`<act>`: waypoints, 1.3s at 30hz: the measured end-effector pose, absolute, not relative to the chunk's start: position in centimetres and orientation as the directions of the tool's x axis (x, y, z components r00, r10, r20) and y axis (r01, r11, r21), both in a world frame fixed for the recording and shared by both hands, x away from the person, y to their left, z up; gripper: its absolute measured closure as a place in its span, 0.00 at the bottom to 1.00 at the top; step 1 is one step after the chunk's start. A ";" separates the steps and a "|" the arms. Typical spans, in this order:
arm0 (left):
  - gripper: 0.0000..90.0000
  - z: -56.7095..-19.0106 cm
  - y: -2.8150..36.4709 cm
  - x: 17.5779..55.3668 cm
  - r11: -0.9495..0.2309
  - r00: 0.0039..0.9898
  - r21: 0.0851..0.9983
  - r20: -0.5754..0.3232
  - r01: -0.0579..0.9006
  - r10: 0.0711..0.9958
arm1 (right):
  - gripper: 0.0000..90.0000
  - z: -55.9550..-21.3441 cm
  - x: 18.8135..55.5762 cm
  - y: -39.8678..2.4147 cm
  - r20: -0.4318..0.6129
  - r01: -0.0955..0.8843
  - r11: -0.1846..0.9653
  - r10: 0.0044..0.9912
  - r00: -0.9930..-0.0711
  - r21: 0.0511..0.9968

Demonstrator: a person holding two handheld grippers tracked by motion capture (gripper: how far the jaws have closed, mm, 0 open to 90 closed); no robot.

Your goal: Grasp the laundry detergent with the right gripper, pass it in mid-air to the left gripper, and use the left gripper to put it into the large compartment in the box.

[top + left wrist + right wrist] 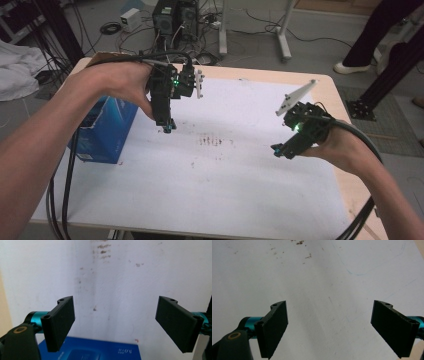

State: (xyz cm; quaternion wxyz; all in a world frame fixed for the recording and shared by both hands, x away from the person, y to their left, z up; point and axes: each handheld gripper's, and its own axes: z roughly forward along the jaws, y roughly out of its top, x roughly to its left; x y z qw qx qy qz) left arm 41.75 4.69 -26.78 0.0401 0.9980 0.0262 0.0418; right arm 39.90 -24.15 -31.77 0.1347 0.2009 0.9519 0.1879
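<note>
Two grippers hang over a white sheet (pixel 210 190) spread across the wooden table (pixel 336 90), each carried in one of the person's hands. Seen from the high view, the left gripper (pixel 168 126) points straight down above the sheet, and the blue box (pixel 107 131) stands just beside it on its outer side, at the sheet's left edge, with the person's left hand partly over the box's top. In the left gripper view this claw's jaws stand wide apart with nothing between them; the blue box (pixel 92 350) lies just below the gap, close under the jaws and not touched by either, its printed white lettering readable only in part. Beyond the jaws lies a row of brown smudges (pixel 101 251) on the sheet, and the same marks (pixel 210 141) sit between the two grippers in the high view. The right gripper (pixel 281 150) is held well apart from the box, tilted down toward the sheet near the table's right side, with its grey three-cornered plate (pixel 295 97) raised above it. In the right gripper view its jaws are likewise spread wide and empty, with bare sheet beneath them, a few brown specks (pixel 299 243) far ahead, and a faint blue pen line (pixel 362 272) ahead to one side.
</note>
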 end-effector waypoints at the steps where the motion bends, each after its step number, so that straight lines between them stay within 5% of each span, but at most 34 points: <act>1: 0.18 -27.1 4.3 41.7 -0.996 0.996 0.081 0.071 0.045 0.051 | 0.15 -31.7 40.0 -24.1 -0.179 0.337 0.848 0.437 -0.881 0.410; 13: 0.18 -30.3 3.2 41.1 -0.992 0.996 0.100 0.044 0.074 0.079 | 0.15 -30.7 40.2 -23.3 -0.189 0.308 0.864 0.406 -0.894 0.398; 39: 0.18 -30.8 3.2 41.1 -0.992 0.994 0.084 0.043 0.093 0.097 | 0.15 -31.1 40.4 -22.7 -0.190 0.287 0.882 0.376 -0.907 0.375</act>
